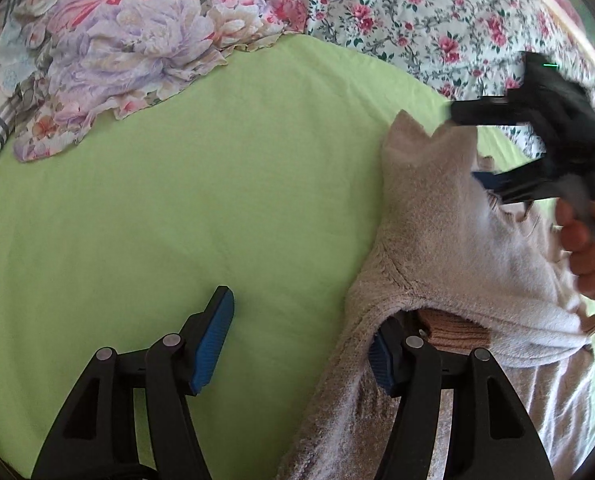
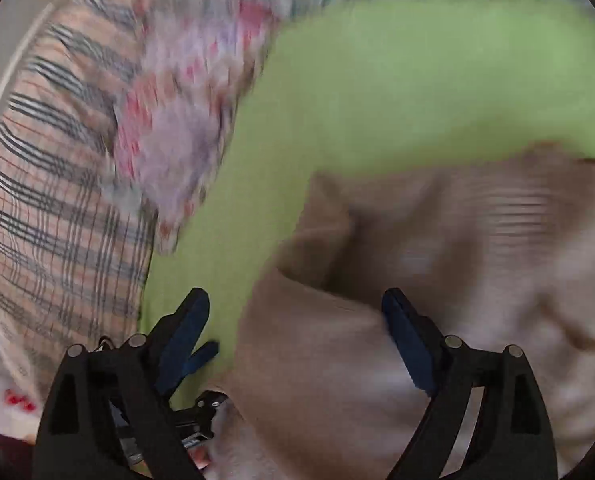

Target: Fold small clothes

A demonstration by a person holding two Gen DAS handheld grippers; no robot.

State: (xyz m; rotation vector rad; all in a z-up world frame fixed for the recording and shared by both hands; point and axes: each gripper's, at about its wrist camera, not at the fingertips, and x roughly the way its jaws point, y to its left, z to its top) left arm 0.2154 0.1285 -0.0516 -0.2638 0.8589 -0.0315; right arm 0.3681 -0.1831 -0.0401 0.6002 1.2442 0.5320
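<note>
So the fuzzy beige fleece garment (image 1: pixel 429 216) is lying on the lime green bedsheet (image 1: pixel 217 184), over on the right side. Left gripper (image 1: pixel 301 344) has its jaws spread, one blue pad on bare sheet, the other tucked under the fleece edge, not pinching. Right gripper (image 2: pixel 297 332) is blurry, jaws spread wide above the fleece, holding nothing. A crumpled floral cloth (image 1: pixel 129 48) sits far left.

Sheet (image 1: pixel 217 184) lime green; fleece garment (image 1: pixel 437 240) beige-grey; crumpled cloth (image 1: pixel 129 52) lilac-pink floral; pillow (image 2: pixel 45 200) plaid.
</note>
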